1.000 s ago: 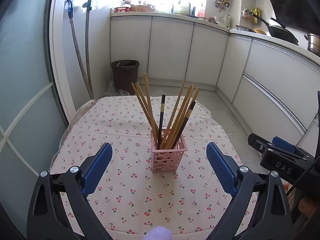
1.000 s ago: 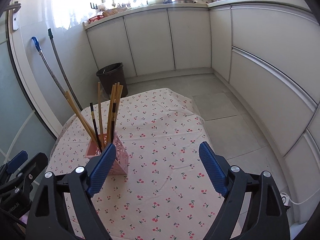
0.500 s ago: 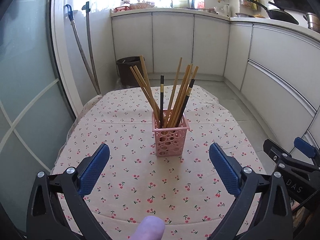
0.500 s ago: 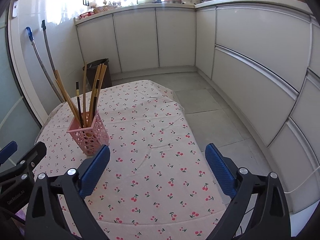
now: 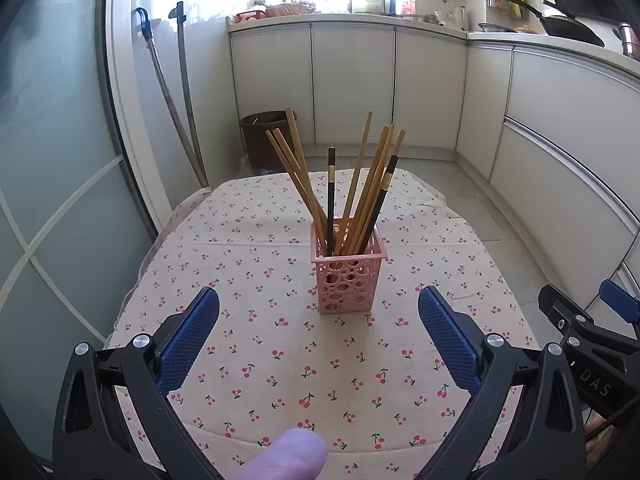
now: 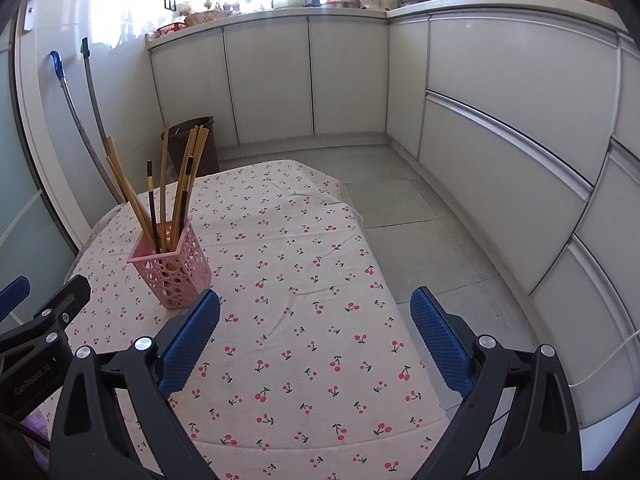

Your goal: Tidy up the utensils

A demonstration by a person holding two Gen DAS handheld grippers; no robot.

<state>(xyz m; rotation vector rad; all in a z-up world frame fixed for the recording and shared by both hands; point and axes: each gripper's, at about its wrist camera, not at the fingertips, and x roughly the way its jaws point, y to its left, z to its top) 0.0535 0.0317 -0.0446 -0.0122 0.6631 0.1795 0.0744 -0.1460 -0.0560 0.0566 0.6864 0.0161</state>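
Two grippers hang above the near edge of a table (image 5: pixel 248 248) covered with a cherry-print cloth, and neither one grasps anything. In the left wrist view the left gripper (image 5: pixel 318 318) has its blue pads spread wide with only cloth showing between them; a gloved fingertip (image 5: pixel 280 458) pokes in at the bottom of that view. The right gripper (image 6: pixel 315 322) is likewise spread wide over bare cloth, its jaws having just finished opening further, with nothing between them. A pink perforated holder (image 5: pixel 347 272) stands upright about midway across the table in the left view, toward the table's left side in the right view (image 6: pixel 172 270). A bundle of chopsticks (image 5: pixel 360 188) stands in it, fanned outward: most are pale wood, two are black with a gold band. The holder sits ahead of both grippers, untouched by either. Beyond the table's far edge a dark bin (image 5: pixel 264 136) stands on the floor against white cabinets (image 5: pixel 352 84).
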